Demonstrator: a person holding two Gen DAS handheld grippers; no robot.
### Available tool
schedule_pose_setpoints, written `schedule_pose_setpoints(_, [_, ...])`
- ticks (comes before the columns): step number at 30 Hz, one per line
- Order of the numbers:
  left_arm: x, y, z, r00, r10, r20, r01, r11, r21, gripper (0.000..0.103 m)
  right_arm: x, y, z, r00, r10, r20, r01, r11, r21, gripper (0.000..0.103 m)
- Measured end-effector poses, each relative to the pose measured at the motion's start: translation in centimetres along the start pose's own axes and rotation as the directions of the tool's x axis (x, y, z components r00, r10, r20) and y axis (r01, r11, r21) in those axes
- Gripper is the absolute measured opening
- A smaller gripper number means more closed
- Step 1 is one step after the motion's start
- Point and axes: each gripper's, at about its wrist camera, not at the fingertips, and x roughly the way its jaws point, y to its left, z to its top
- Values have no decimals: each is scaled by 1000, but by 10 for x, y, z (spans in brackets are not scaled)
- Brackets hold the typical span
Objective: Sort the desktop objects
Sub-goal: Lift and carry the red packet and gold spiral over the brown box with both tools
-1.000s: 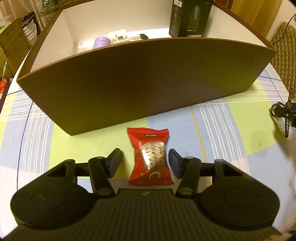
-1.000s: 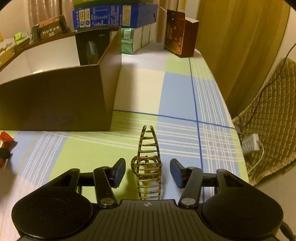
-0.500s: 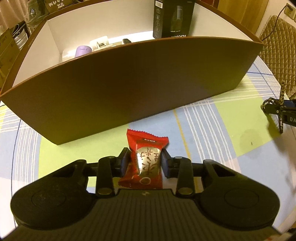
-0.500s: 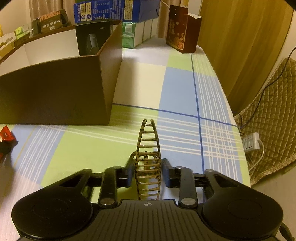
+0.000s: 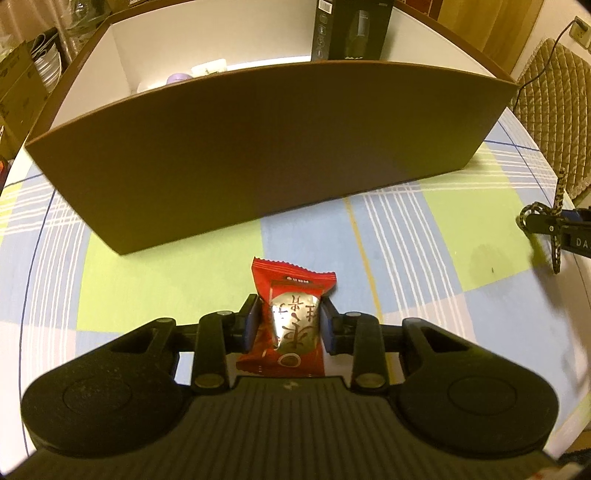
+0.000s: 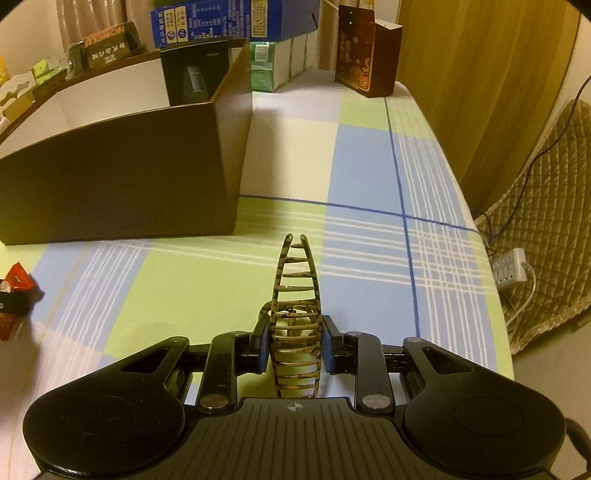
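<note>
My left gripper [image 5: 290,325] is shut on a red snack packet [image 5: 291,291] with a silver label, held just above the checked tablecloth in front of the brown box [image 5: 258,155]. My right gripper [image 6: 295,345] is shut on a tortoiseshell hair claw clip [image 6: 295,291], lifted off the cloth to the right of the box [image 6: 122,173]. The clip and right gripper also show at the right edge of the left wrist view [image 5: 554,221]. The packet also shows at the left edge of the right wrist view [image 6: 16,284].
The open brown box holds a black carton [image 5: 351,29], a purple item [image 5: 179,78] and small white things. Stacked boxes [image 6: 236,22] and a dark red carton [image 6: 365,51] stand at the table's far end. A quilted chair [image 6: 546,206] and power strip [image 6: 511,267] lie right.
Both grippers closed from open, the left on the red packet and the right on the hair clip. Both have since lifted slightly and edged towards the box.
</note>
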Motion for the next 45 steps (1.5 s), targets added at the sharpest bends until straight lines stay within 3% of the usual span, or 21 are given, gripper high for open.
schedule_pose_setpoints(15, [-25,10,-16,1000,5,29,-4,999,-45,28,-26,28,-1,995,100,4,-100,994,-54,24])
schedule_pose_setpoints(30, [-61,15,-11,995,-2,99,10,997,-75,28,-47,58,16,979,202,24,-198,973,-117,24])
schedule_pose_setpoints(45, [-82,16,0,987,-19,159,31,997,-73,28,-62,75,39,965,258,51,-247,954,-168,24])
